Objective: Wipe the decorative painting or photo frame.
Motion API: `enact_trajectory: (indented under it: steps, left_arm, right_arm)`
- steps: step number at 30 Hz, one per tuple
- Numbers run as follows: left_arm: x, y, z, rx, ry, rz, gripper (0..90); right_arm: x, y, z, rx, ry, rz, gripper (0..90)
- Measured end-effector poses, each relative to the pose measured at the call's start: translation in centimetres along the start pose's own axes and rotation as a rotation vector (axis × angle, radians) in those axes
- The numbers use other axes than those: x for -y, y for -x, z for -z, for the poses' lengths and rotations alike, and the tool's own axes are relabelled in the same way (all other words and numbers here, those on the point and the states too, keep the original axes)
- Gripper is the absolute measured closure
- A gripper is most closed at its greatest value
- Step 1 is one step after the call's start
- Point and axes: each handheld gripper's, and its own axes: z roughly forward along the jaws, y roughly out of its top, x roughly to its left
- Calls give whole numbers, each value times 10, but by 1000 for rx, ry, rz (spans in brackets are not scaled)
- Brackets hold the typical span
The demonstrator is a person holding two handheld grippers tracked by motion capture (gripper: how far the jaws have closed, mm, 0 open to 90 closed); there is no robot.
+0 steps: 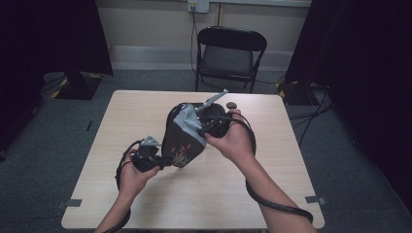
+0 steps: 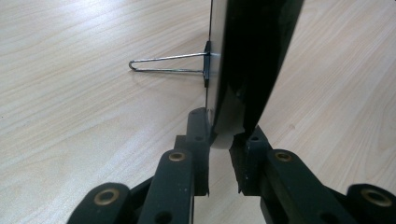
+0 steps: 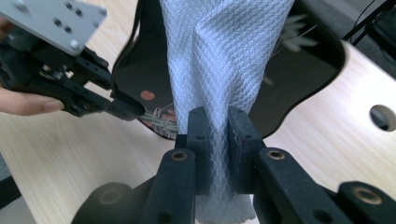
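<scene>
Right gripper view: right tongs (image 3: 217,123) pinching pale waffle-weave cloth (image 3: 224,51) (left tongs (image 3: 126,108) clamping glossy black tray (image 3: 299,84)).

The person's two forearms come in from the near edge, each hand wrapped around a gripper. The left hand (image 1: 132,174) sits low and close, its left gripper (image 1: 163,162) pointing right and level. Seen from the left gripper view, its black fingers (image 2: 198,140) are clamped tight. The right hand (image 1: 234,138) is held higher and farther in, wrist bent inward, with the right gripper (image 1: 197,130) aimed left. Its fingers (image 3: 198,140) are pressed together, and a cable loops round the right forearm.
</scene>
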Motion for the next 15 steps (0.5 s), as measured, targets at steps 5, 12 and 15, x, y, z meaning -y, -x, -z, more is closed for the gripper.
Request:
enact_trajectory:
  steps: [5, 12, 15]
  left_arm:
    - [-1, 0, 0, 2, -2, 0, 784]
    - [-3, 0, 0, -1, -4, -9, 785]
    - [-4, 0, 0, -2, -6, -9, 784]
  right_arm:
    - [10, -2, -18, -16, -33, -12, 816]
    - [36, -5, -55, -42, -102, -36, 816]
    - [44, -7, -64, -48, -125, -42, 816]
